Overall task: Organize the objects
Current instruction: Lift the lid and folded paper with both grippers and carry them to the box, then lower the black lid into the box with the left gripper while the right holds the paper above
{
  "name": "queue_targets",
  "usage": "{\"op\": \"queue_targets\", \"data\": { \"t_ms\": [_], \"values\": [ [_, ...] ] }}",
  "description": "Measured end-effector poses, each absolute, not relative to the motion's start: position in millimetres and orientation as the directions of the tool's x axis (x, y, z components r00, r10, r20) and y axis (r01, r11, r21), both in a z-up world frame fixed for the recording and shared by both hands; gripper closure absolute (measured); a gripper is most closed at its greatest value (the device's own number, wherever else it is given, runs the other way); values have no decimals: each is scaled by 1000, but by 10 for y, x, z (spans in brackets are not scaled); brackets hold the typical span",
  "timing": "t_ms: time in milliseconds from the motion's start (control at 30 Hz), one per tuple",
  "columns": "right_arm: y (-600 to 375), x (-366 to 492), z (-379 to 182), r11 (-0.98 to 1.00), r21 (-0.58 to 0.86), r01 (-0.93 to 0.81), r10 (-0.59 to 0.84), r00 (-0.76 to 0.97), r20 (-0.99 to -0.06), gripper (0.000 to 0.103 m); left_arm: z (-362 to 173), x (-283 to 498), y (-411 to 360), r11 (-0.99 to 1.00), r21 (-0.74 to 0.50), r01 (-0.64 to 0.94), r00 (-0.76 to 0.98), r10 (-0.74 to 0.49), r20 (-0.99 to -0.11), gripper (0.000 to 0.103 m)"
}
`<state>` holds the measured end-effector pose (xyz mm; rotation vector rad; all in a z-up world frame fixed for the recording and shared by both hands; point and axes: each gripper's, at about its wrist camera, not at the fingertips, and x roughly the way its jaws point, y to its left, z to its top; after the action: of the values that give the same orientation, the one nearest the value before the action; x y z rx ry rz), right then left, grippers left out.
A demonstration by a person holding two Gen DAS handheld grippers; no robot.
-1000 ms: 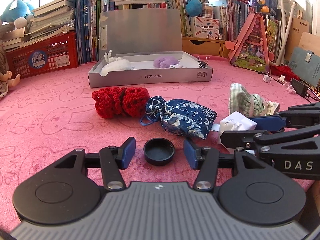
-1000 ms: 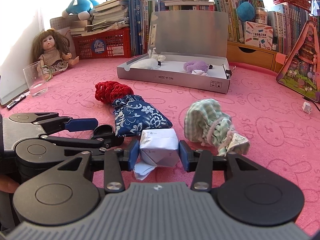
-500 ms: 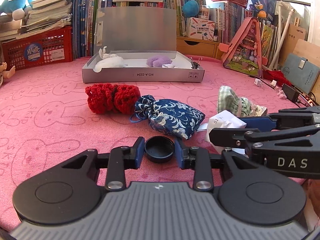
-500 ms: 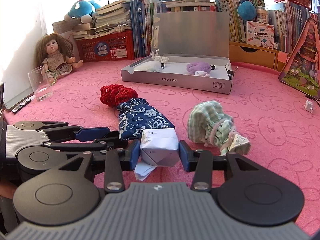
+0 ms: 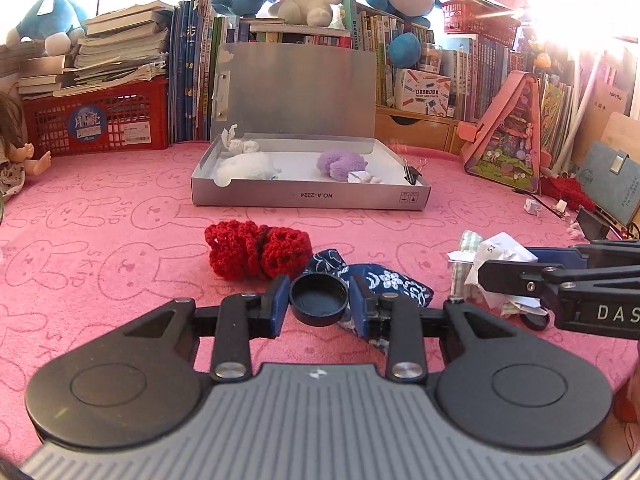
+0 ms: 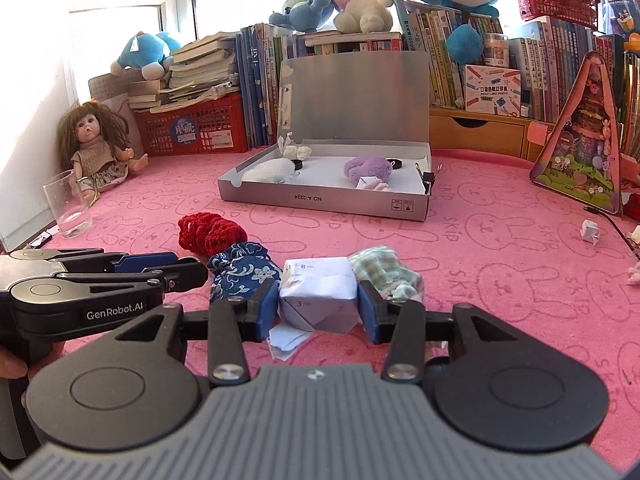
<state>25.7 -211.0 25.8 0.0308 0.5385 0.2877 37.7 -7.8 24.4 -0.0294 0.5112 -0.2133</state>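
My left gripper (image 5: 319,304) is shut on a black round cap (image 5: 319,298) and holds it above the pink cloth. My right gripper (image 6: 318,306) is shut on a folded white paper packet (image 6: 318,294), also lifted. An open silver box (image 5: 310,196) stands at the back centre and holds a white plush (image 5: 246,166), a purple plush (image 5: 340,162) and small items. On the cloth lie a red crochet piece (image 5: 256,250), a blue floral pouch (image 6: 240,276) and a green checked cloth bundle (image 6: 384,270).
A glass (image 6: 70,204) and a doll (image 6: 94,144) sit at the far left. A red crate (image 5: 96,120), books and plush toys line the back. A pink triangular toy house (image 6: 584,152) stands at the right. Small paper scraps (image 6: 590,232) lie nearby.
My left gripper closed on the black cap and lifted it. My right gripper, holding the paper packet, rose too. Both moved up and toward the box.
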Motion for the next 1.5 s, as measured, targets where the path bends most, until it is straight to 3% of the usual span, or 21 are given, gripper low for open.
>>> {"op": "queue_targets", "data": {
  "t_ms": [433,1100,1300,1500],
  "values": [
    [-2323,938,447,955,231,-187,281,822,-496,54,600,1150,95,992,-60,113,872,-128,-473,65],
    [-2298,1649,498,967,215,-137,231,829,-510,54,609,1944,33,996,-37,85,868,-92,-488,65],
    [-2375,2149,557,964,247,-101,224,812,-539,54,667,2618,-38,992,5,122,863,-103,-495,65],
    [-2557,2676,554,956,292,-15,189,796,-575,54,712,3168,34,994,-58,94,857,-111,-503,65]
  ]
}}
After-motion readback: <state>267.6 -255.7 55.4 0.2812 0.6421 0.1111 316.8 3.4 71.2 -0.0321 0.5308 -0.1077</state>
